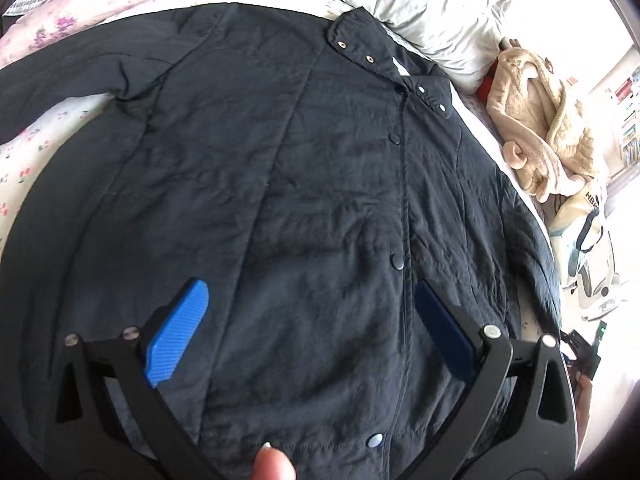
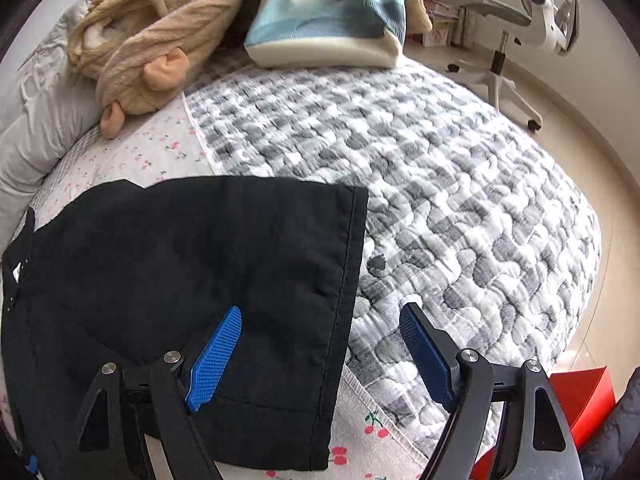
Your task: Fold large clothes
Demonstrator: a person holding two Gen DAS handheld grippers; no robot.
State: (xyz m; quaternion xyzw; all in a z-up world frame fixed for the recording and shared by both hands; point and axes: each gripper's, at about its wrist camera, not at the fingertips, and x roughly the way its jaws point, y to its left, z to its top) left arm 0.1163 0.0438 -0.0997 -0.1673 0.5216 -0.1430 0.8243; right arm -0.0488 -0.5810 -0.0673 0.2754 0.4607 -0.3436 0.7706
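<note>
A dark snap-front jacket (image 1: 304,184) lies spread face-up on a bed, collar toward the pale pillow (image 1: 420,12) and hem toward the cameras, its long axis running away from the left gripper (image 1: 316,336) along the row of snaps. That gripper hangs above the lower front of the garment with its blue pads spread wide and nothing between them, touching no cloth. The right gripper (image 2: 320,352), also released and empty, hovers over the jacket's sleeve (image 2: 192,300), whose stitched cuff edge (image 2: 352,280) ends on the grey checked quilt (image 2: 460,200); one pad sits over the dark fabric, the other over the quilt, so the cuff edge runs between them. The right hand looks the nearer to a sleeve and best placed to begin a fold inward. A beige fleece robe (image 2: 160,36) and a tote bag (image 2: 332,20) lie well apart.
</note>
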